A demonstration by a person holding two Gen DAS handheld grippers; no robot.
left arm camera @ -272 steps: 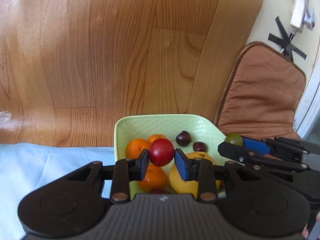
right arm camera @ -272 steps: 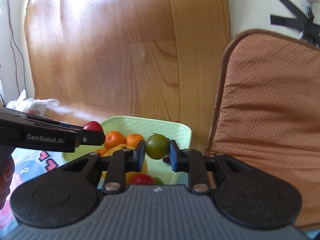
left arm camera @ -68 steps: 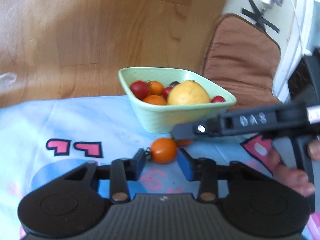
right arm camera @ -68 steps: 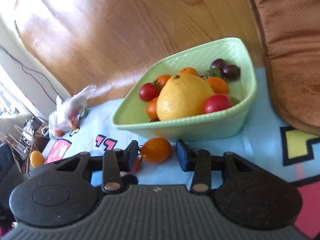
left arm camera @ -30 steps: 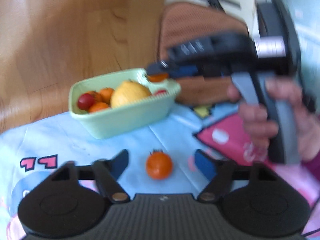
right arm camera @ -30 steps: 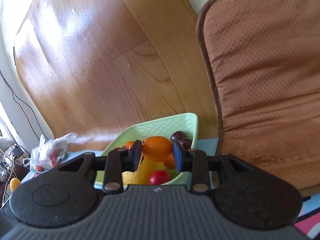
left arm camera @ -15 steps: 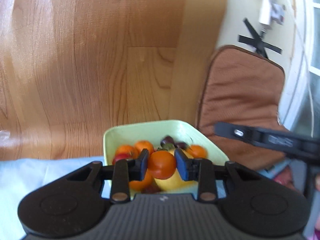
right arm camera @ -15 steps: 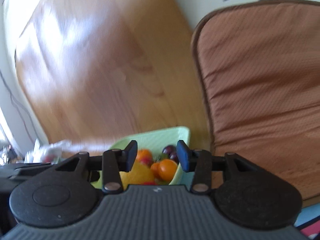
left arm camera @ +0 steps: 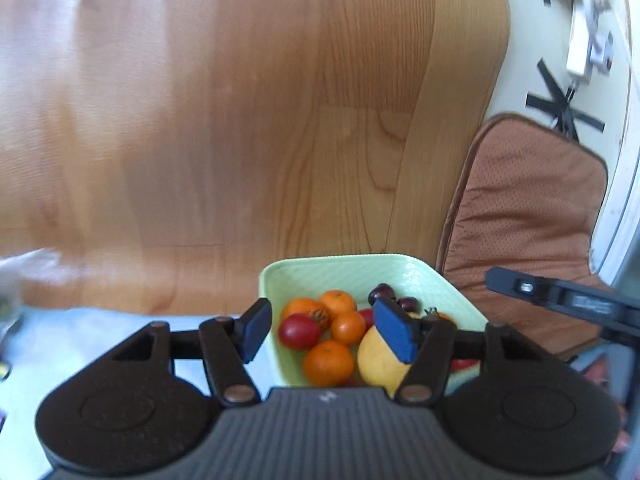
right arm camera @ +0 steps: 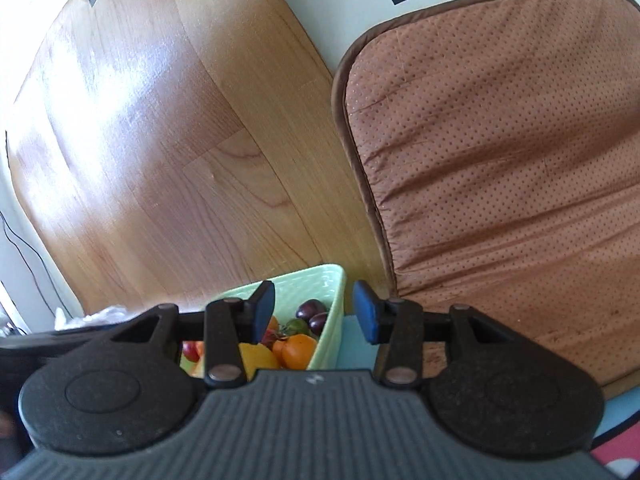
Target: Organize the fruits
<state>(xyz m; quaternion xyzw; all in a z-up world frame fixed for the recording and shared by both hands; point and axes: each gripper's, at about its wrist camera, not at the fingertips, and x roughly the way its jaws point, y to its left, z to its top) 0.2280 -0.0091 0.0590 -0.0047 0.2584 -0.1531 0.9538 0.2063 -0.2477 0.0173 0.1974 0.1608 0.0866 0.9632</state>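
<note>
A pale green bowl [left arm camera: 340, 272] sits on the blue cloth, filled with several small orange fruits, a red tomato [left arm camera: 299, 331], dark plums [left arm camera: 382, 294] and a large yellow fruit [left arm camera: 380, 356]. My left gripper [left arm camera: 326, 330] is open and empty just above the bowl. An orange fruit [left arm camera: 347, 327] lies in the bowl between its fingers. In the right wrist view the bowl [right arm camera: 334, 300] is at lower centre. My right gripper [right arm camera: 314, 316] is open and empty over the bowl's right corner, above an orange fruit [right arm camera: 298, 350].
A brown seat cushion [right arm camera: 500, 160] leans against the wall to the right of the bowl. A wood-grain panel [left arm camera: 200, 120] stands behind it. The right gripper's black arm [left arm camera: 560, 300] reaches in from the right. A crumpled plastic bag [right arm camera: 92, 316] lies at the left.
My left gripper opened and let its orange fruit drop into the bowl. My right gripper stays open and has shifted right, over the bowl's corner.
</note>
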